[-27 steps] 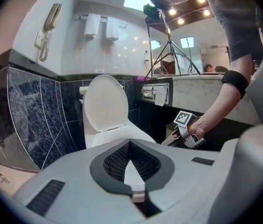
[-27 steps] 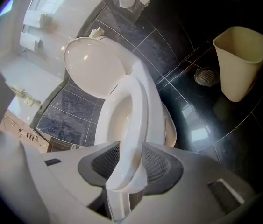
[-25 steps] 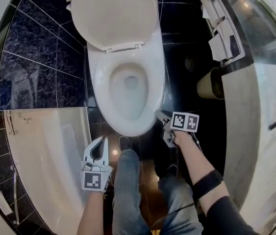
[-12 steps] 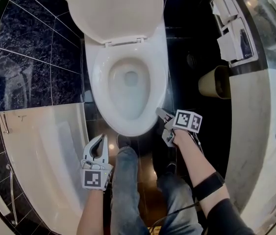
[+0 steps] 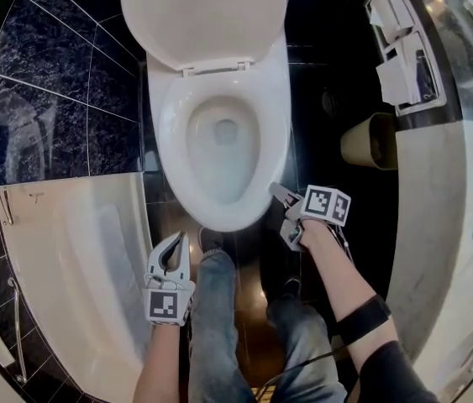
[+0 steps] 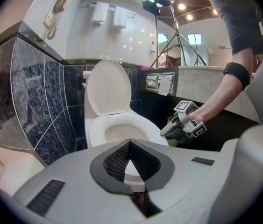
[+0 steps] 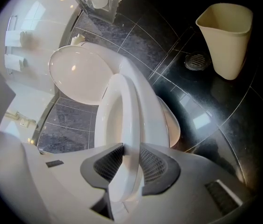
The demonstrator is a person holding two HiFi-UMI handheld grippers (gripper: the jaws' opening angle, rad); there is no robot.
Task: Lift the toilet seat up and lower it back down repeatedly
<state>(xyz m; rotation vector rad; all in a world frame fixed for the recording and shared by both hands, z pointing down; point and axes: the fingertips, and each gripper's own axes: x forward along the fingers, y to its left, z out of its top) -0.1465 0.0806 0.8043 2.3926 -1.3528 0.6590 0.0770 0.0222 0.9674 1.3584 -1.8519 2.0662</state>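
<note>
Nearest me, at the lower left of the head view, my left gripper (image 5: 182, 242) hangs beside my trouser leg (image 5: 215, 326). Its jaws are closed tip to tip on nothing; in the left gripper view only the toilet shows through the gap under the tips.

A little further up, right of centre, my right gripper (image 5: 278, 195) has its jaws clamped on the front right edge of the toilet seat (image 5: 171, 145). In the right gripper view the white rim runs straight between the pads. The seat lies down on the bowl (image 5: 222, 154), or nearly so; I cannot tell whether there is a sliver of gap beneath it.

Beyond, at the top of the frame, the lid (image 5: 202, 15) stands raised.

I judge this to be the bottom of a cycle: the grip is taken and the lift is next. How many rounds are done, the pictures cannot say.
</note>
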